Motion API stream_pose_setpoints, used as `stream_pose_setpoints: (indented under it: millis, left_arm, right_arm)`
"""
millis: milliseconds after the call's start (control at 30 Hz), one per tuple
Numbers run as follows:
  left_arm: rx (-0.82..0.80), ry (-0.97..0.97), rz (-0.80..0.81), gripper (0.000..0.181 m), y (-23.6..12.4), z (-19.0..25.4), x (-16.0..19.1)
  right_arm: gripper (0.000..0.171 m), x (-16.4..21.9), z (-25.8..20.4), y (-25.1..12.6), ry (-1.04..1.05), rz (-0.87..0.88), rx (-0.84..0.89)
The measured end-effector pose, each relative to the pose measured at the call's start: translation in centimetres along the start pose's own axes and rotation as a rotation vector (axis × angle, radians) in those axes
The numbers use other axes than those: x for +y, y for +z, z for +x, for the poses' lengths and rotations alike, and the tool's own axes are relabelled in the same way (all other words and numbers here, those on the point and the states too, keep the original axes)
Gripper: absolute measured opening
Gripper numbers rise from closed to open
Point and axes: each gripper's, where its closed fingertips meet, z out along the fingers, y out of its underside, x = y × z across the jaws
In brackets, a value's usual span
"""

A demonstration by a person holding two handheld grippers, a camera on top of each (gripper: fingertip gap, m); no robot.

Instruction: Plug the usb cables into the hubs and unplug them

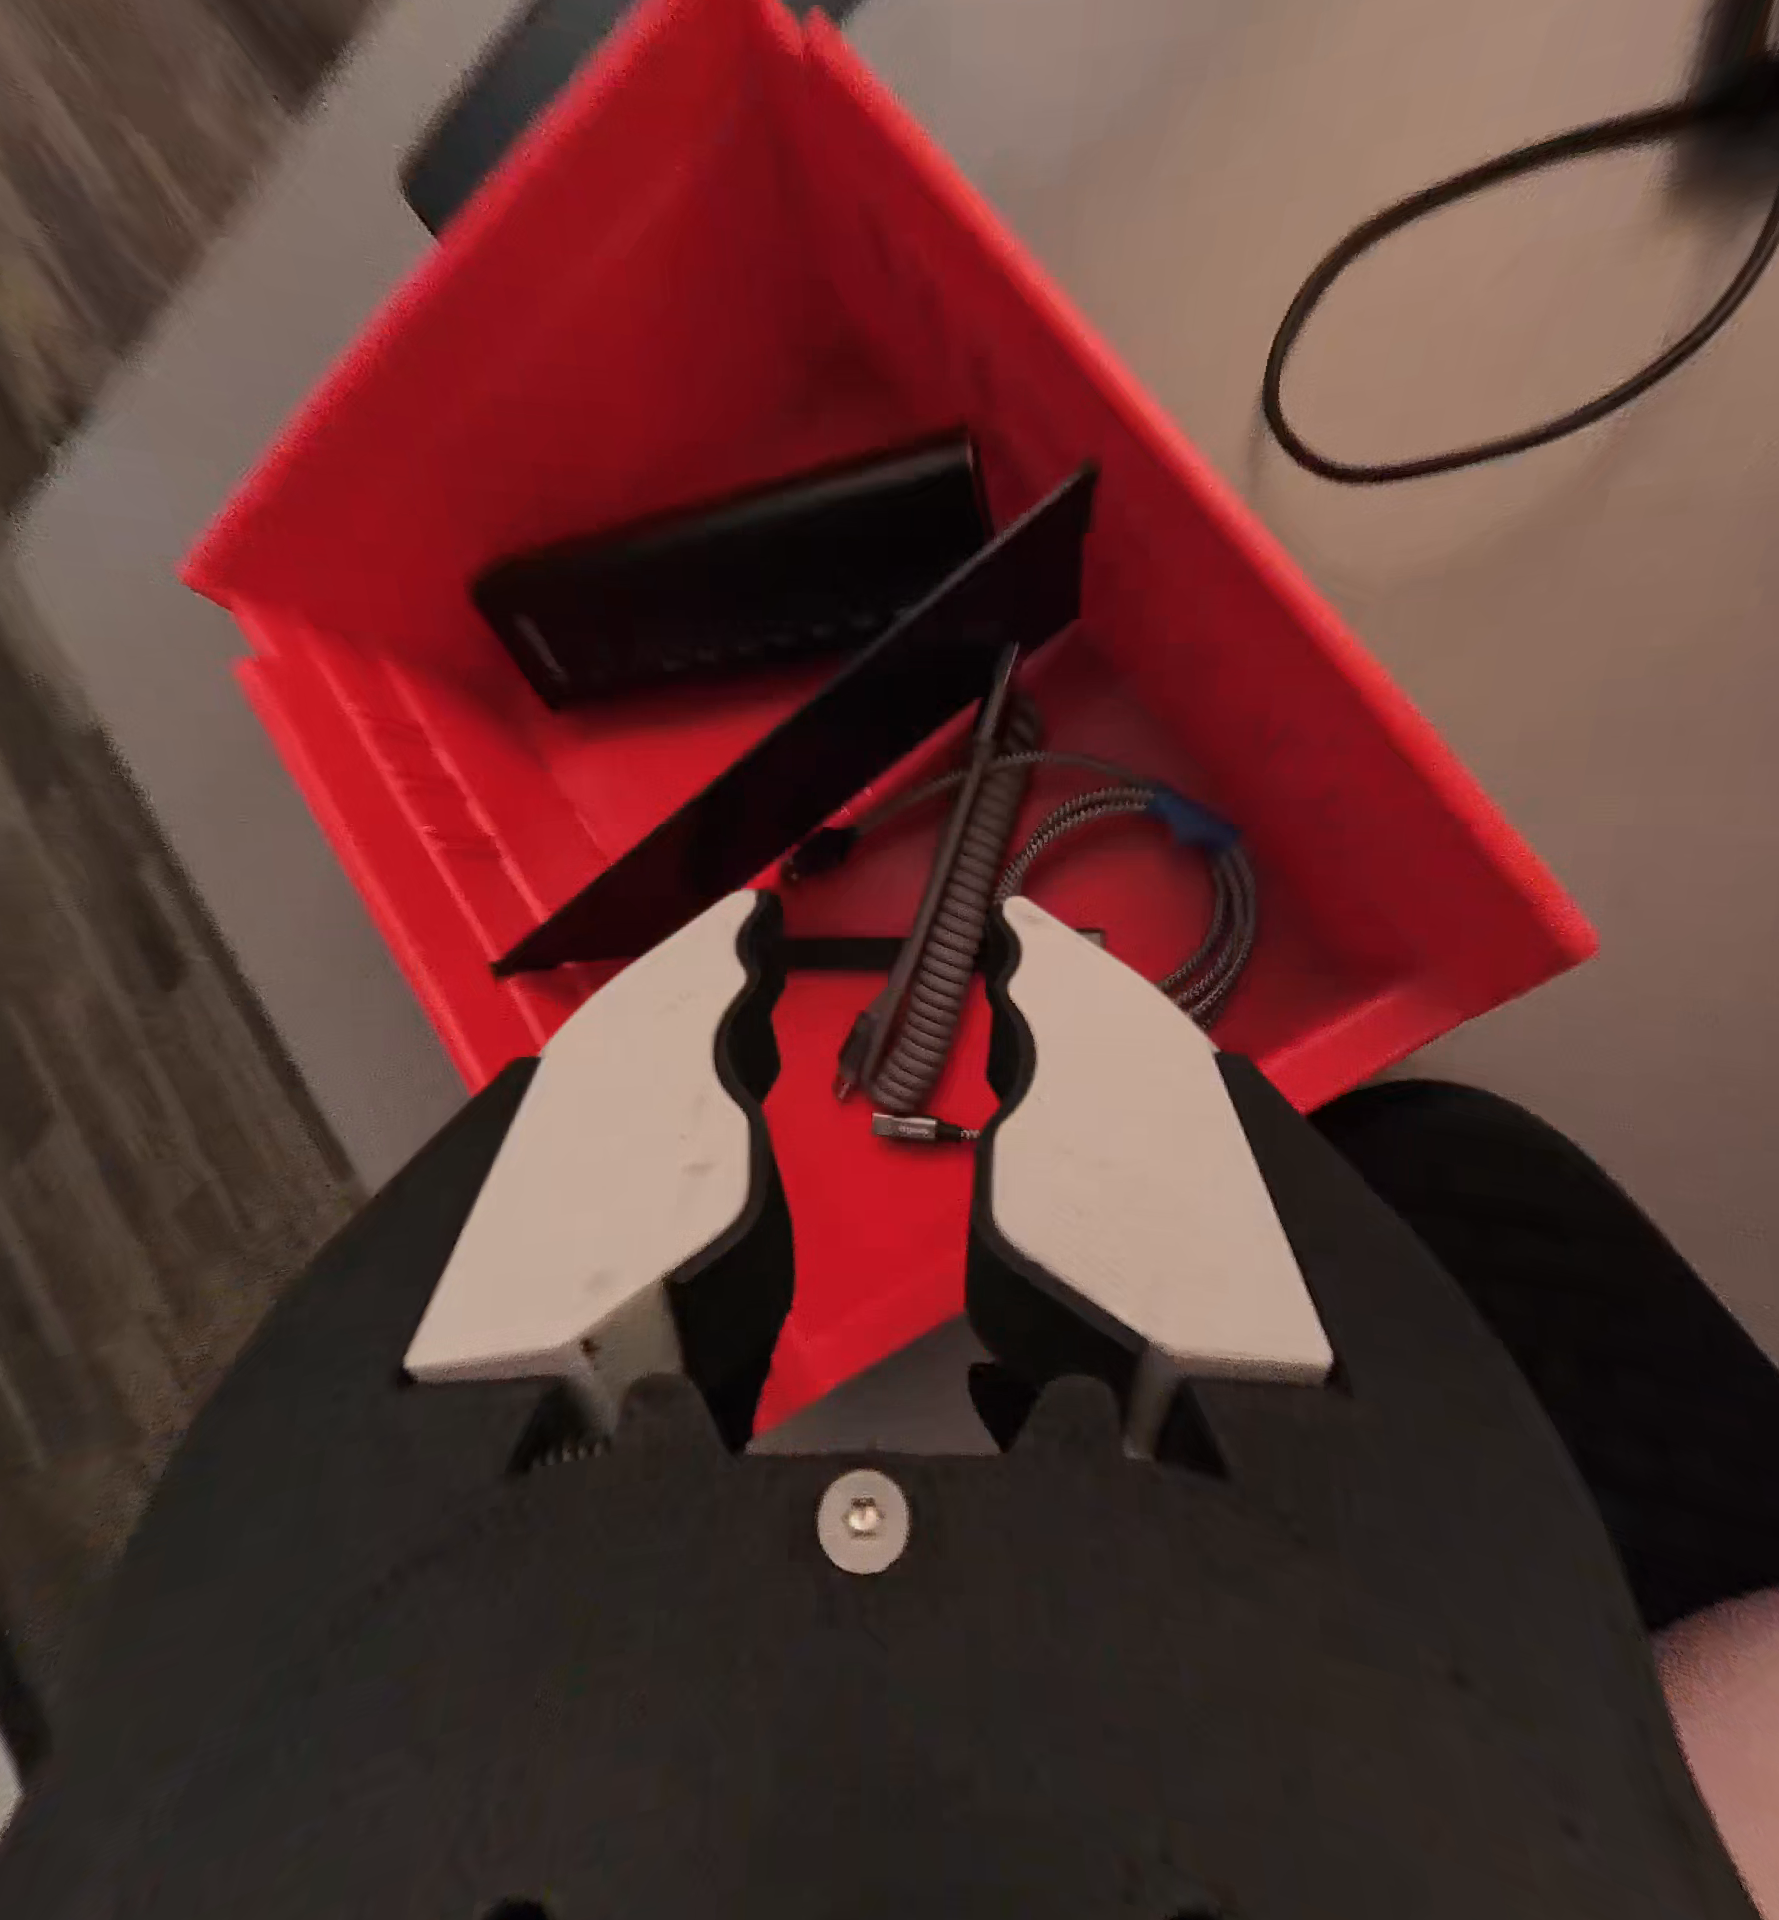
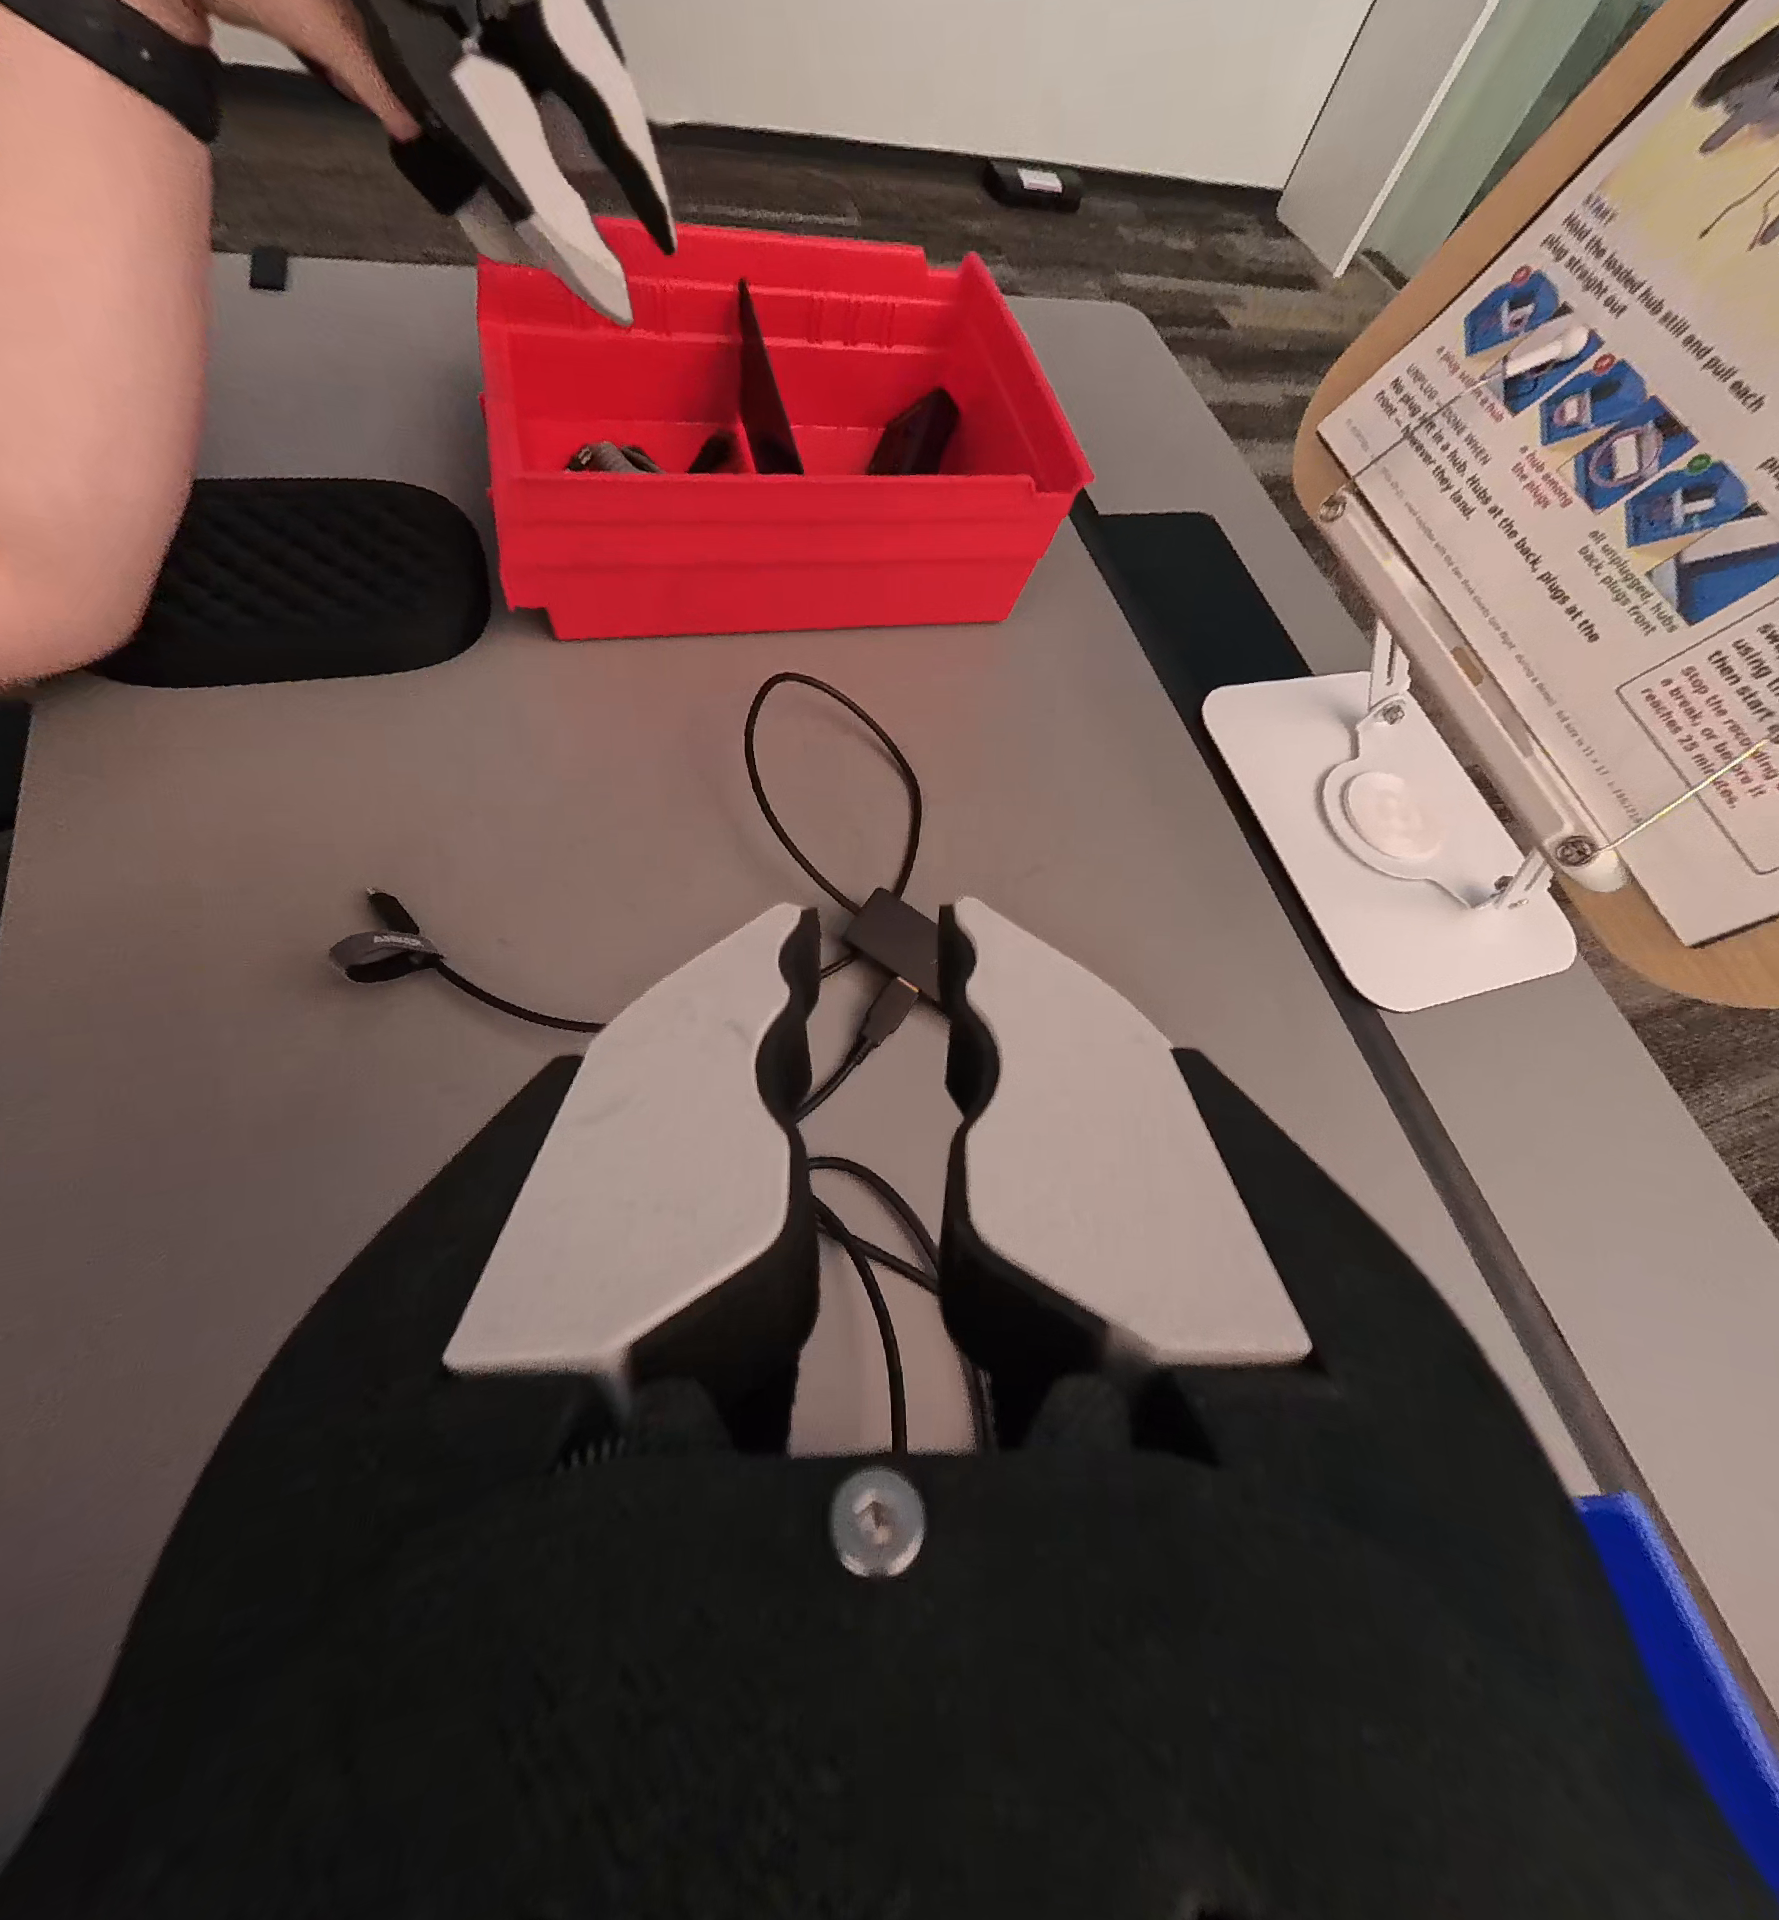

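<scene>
Our right hand-held gripper [image 2: 874, 940] hovers released above the small black hub [image 2: 890, 923] and its thin cable [image 2: 831, 774] on the grey surface [image 2: 345, 1091]. Our left hand-held gripper [image 1: 880, 925], also released and empty, hangs over the red bin [image 1: 1228, 644], where a coiled cable [image 1: 952, 914], braided cable [image 1: 1212, 914] and black hub [image 1: 729, 582] lie.
</scene>
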Motion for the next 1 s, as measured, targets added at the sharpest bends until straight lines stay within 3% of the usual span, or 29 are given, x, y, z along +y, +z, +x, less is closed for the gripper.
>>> stream_pose_setpoints:
  millis: [33, 267, 600, 700, 800, 1000]
  left_arm:
    - [0.039, -0.004, -0.017, 0.035, 1.1, 0.1, 0.5]
    - [0.252, -0.012, -0.127, 0.035, 7.0, 1.6, 3.4]
    - [0.248, -0.011, -0.244, 0.050, 10.1, 1.0, 5.6]
    - [0.264, -0.013, -0.250, 0.048, 10.1, 1.3, 5.6]
    - [0.370, -0.010, -0.263, 0.018, 9.9, 2.7, 5.5]
    - [0.330, -0.089, -0.362, 0.016, 8.8, 1.8, 5.5]
  right_arm:
    - [0.022, 0.2, 0.1, 0.2, 0.004, -0.008, -0.001]
    - [0.023, 1.4, 0.5, 1.2, 0.029, -0.051, -0.009]
    - [0.023, 2.3, 0.4, 2.1, 0.029, -0.093, -0.031]
    - [0.022, 2.8, 0.4, 2.3, 0.015, -0.135, -0.020]
    - [0.022, 2.9, 0.3, 2.4, 0.005, -0.146, -0.019]
    - [0.022, 2.6, 0.4, 1.9, 0.003, -0.131, -0.007]
